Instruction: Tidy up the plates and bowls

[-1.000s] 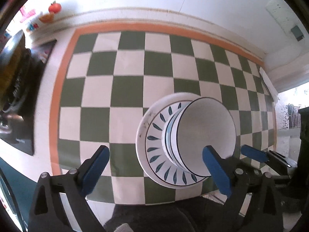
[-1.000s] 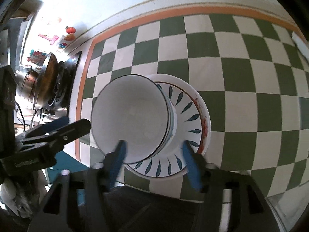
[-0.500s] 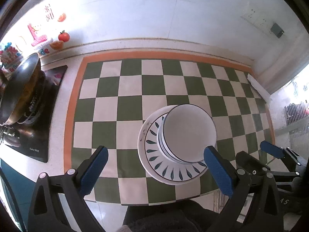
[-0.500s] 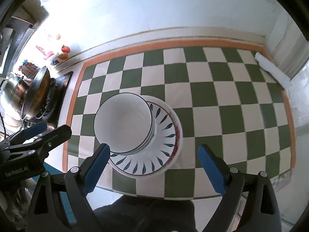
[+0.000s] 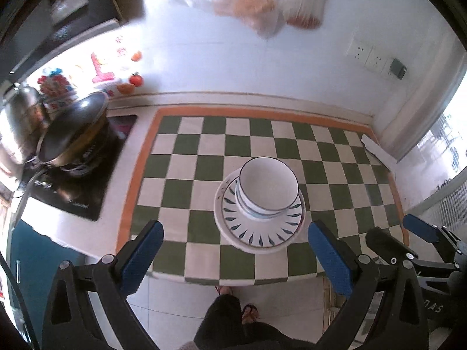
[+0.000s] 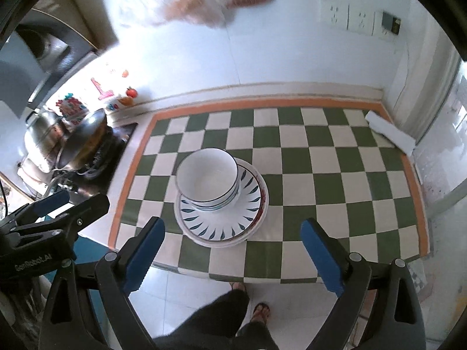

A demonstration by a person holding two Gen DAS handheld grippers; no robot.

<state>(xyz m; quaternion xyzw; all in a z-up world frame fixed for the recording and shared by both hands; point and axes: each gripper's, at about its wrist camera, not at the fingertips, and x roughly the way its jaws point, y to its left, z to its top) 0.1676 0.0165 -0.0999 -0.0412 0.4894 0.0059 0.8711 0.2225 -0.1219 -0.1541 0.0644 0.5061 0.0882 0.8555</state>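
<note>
A stack of white bowls (image 5: 267,185) with dark rims sits on a stack of leaf-patterned plates (image 5: 259,234) on the green-and-white checked counter (image 5: 186,172). The bowls (image 6: 207,178) and plates (image 6: 221,224) show in the right wrist view too. My left gripper (image 5: 235,258) is open and empty, high above and in front of the stack. My right gripper (image 6: 232,255) is open and empty, also high above it. The right gripper also shows at the right edge of the left wrist view (image 5: 414,242).
A stove (image 5: 73,186) with a dark wok (image 5: 73,128) and a steel pot (image 5: 20,122) stands at the left. A folded white cloth (image 6: 391,132) lies at the counter's back right corner. The person's legs and sandalled feet (image 6: 259,310) stand on the floor below the counter's front edge.
Both grippers have risen and pulled back from the stack, which now looks smaller and farther. The right gripper, nearly closed around the bowls a second ago, has opened wide.
</note>
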